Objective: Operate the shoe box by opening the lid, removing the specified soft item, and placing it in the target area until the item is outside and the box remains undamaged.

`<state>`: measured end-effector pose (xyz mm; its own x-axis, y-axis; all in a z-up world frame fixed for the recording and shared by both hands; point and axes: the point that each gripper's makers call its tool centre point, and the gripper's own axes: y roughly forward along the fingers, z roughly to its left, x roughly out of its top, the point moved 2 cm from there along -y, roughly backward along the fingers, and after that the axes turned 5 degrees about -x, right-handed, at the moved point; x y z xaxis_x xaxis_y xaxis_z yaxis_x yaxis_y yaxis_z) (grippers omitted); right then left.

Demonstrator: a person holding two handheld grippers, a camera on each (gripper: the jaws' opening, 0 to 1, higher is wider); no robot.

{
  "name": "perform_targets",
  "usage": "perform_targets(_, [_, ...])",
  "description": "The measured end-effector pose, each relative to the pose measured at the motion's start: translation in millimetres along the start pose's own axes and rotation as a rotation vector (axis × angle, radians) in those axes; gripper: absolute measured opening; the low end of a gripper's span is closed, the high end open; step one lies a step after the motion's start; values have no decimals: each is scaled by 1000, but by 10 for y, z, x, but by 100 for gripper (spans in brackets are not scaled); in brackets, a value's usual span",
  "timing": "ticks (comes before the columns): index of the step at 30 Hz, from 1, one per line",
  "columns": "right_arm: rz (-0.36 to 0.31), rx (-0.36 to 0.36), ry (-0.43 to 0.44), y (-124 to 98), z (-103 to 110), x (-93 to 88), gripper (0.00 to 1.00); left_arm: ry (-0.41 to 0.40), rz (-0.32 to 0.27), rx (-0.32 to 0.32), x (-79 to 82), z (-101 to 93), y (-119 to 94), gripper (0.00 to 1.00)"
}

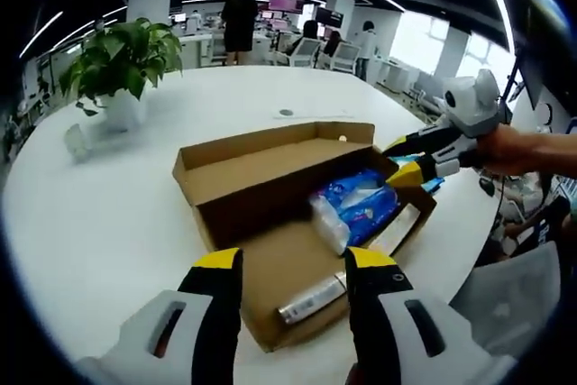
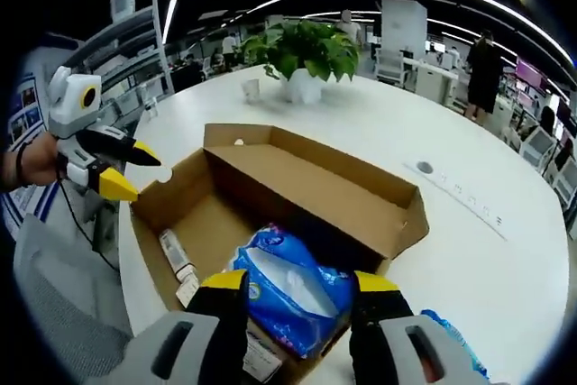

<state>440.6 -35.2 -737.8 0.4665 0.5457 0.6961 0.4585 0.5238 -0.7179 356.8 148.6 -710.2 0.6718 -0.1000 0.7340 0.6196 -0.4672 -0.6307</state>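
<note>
Left gripper: jaws spread, hovering over the near end of the shoe box, holding nothing.
Right gripper: jaws spread either side of the blue soft pack; contact cannot be told.
Shoe box: lid open, standing up along the far side, on the white desk.
Inside: the blue soft pack, a small tube and a card.
Desk: potted plant well beyond the box.

Left hand-held gripper — white body, black jaws, yellow tips, right hand-held gripper alike

shoe box: 1; blue soft pack: 1; potted plant: 1
</note>
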Motion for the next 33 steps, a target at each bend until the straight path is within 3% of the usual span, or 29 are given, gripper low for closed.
perform_targets(10, [124,71,-225,200,107,-50,49,-22,-5,-12,-85,-16,-111,46])
perform_targets(23, [232,150,-361,525,274,-155,53,-46,-16,-3,-192,-8,-251,46])
perform_targets(33, [311,182,-426,746,268,-303,57,-67,-24,4,-238,3,-299,46])
